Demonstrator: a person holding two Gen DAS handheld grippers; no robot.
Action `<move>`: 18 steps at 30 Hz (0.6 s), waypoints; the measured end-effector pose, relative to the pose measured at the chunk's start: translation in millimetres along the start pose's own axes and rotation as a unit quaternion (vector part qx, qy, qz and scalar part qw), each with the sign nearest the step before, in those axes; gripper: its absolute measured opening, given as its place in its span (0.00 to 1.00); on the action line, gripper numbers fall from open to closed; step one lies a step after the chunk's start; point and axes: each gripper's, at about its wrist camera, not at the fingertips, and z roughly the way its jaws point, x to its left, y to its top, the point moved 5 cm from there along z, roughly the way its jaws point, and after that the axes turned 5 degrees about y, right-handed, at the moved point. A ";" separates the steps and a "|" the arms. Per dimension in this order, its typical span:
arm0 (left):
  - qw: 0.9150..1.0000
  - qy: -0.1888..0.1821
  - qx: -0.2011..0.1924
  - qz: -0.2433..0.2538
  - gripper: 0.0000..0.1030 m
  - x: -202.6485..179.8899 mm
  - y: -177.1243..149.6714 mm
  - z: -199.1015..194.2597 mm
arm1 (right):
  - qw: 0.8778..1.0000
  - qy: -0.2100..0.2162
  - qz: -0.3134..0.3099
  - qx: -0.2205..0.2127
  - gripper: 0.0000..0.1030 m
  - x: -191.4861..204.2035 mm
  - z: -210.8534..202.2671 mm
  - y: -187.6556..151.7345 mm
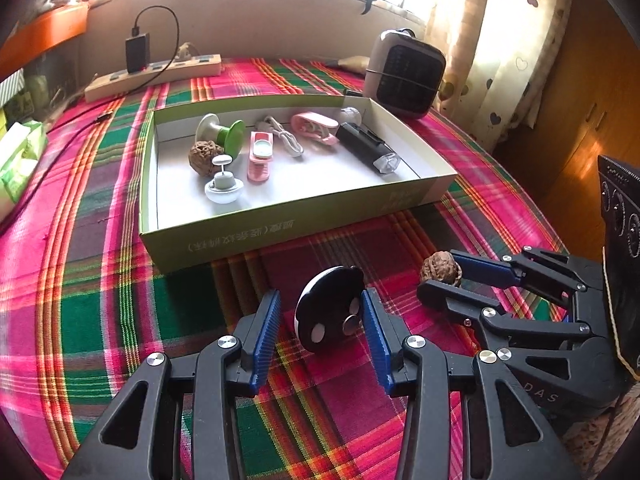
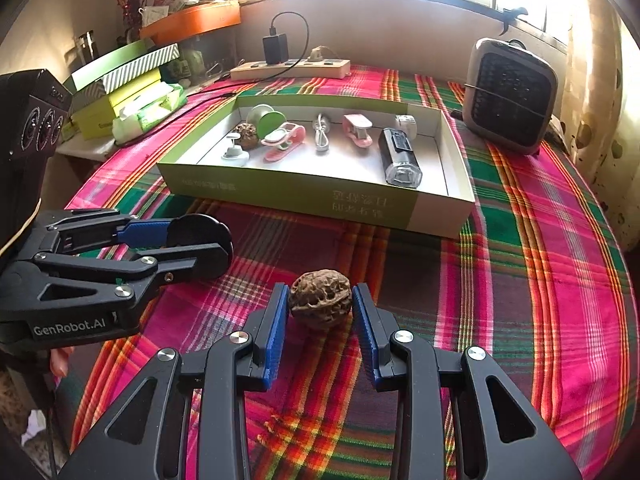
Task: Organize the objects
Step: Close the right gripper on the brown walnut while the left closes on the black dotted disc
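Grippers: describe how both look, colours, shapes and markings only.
Both are alike: matte black plastic linkage arms with triangular cut-outs and silver round pivot bolts. The left gripper and right gripper each have two fingers faced with ribbed blue pads. White "GenRobot.AI" lettering marks the left body; "DAS" is embossed on the right. No sleeves show.

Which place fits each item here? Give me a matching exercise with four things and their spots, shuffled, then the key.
Things:
1. black disc
2. loose walnut
3. black flashlight
4. phone charger

Places:
A. plugged into the power strip
B. between the left tongs, on the plaid cloth
C. at the right end of the cardboard box
D. between the right tongs, on the plaid cloth

Pairs: 1-B, 2-D, 3-C, 4-A
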 end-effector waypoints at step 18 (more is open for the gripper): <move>1.000 0.020 -0.002 0.004 0.32 -0.2 0.1 -0.5 | 1.000 -0.012 0.018 0.006 0.48 -5.6 4.5 2.0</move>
